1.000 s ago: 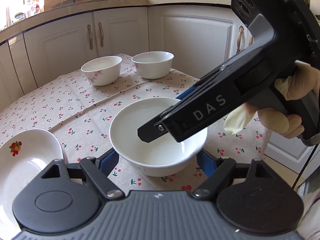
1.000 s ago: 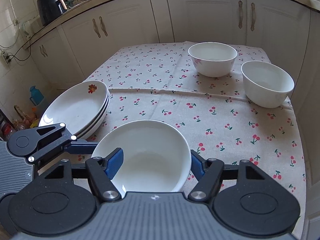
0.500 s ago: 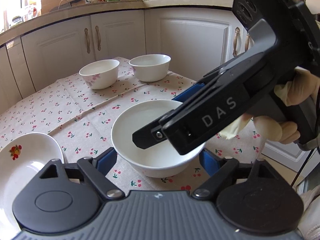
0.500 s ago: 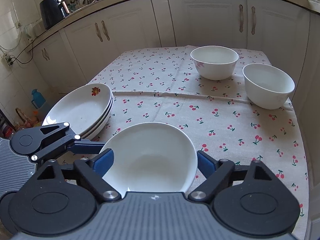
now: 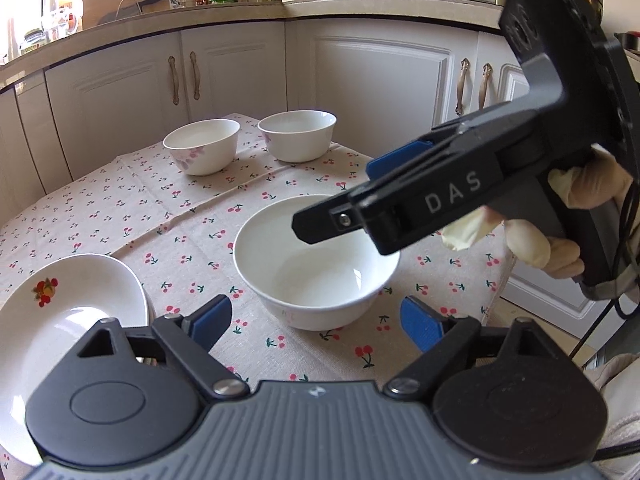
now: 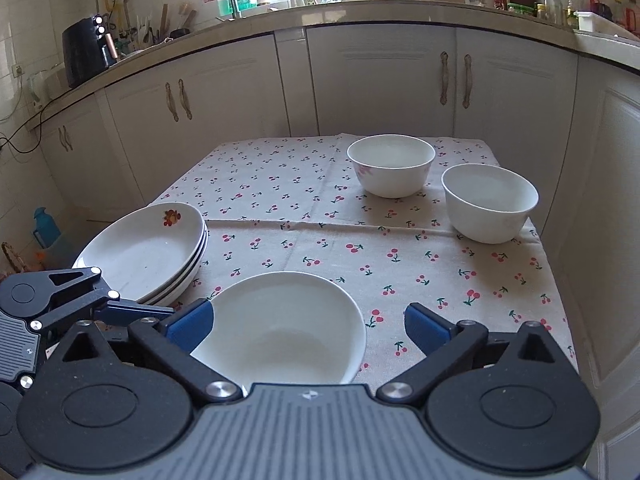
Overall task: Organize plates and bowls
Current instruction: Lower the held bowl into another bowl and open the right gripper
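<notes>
Three white bowls and a stack of plates (image 6: 148, 254) sit on a table under a cherry-print tablecloth (image 6: 280, 184), ringed by white kitchen cabinets (image 6: 380, 80) and a cluttered countertop (image 6: 280, 14) along the top of the frame.

At the bottom of the left wrist view, the left gripper (image 5: 316, 318) has its jaws spread, the blue pads (image 5: 420, 326) clear of the nearest bowl (image 5: 316, 264), which stands on the cloth just beyond and between them. The right gripper (image 6: 306, 326), at the bottom of its own view, is opening its jaws wide; the same bowl lies between its pads, and neither pad presses on it. Seen from the left wrist, the right gripper reaches in from the upper right, held by a gloved hand (image 5: 560, 232), its black finger hanging over the bowl's rim.

Two more bowls, a floral bowl (image 6: 390, 164) and a plain bowl (image 6: 490, 202), stand near each other at the far right of the table. The plates lie at lower left, beside the nearest bowl.
</notes>
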Demonstrator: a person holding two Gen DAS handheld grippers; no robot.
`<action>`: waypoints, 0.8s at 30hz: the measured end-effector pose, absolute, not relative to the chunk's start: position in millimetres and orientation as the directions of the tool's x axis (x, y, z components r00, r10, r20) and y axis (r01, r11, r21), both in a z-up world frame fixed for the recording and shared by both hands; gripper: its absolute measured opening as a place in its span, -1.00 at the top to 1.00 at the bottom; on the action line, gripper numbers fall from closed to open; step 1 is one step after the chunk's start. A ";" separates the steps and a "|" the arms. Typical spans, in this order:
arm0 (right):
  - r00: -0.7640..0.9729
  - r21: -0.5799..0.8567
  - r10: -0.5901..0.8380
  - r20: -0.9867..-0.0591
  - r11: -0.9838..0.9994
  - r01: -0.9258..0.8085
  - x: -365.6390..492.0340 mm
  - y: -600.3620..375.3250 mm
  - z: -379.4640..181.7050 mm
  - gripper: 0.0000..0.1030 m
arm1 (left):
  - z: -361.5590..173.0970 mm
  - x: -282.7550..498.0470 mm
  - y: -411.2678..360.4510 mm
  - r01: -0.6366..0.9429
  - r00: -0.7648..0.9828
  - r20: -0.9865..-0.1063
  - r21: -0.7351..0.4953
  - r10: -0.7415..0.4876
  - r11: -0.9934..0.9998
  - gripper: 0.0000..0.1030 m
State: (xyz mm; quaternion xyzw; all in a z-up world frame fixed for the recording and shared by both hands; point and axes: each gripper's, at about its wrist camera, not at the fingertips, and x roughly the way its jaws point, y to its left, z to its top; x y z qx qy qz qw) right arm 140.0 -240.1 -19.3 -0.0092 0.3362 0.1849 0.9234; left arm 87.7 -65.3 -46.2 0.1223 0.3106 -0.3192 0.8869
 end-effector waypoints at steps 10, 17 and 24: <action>0.773 0.032 0.257 -0.581 0.955 -0.293 98.6 -239.2 -12.6 -1.00 | -28.0 67.5 -59.0 0.621 0.639 -0.595 0.026 -0.487 0.783 -0.77; 0.805 0.018 0.230 -0.547 0.965 -0.263 90.9 -250.7 -5.7 -1.00 | -11.2 73.2 -62.2 0.639 0.632 -0.591 0.031 -0.502 0.768 -0.77; 0.828 -0.003 0.167 -0.536 0.980 -0.200 114.2 -272.1 -3.7 -1.00 | 4.6 103.2 -74.0 0.676 0.594 -0.616 0.034 -0.518 0.736 -0.77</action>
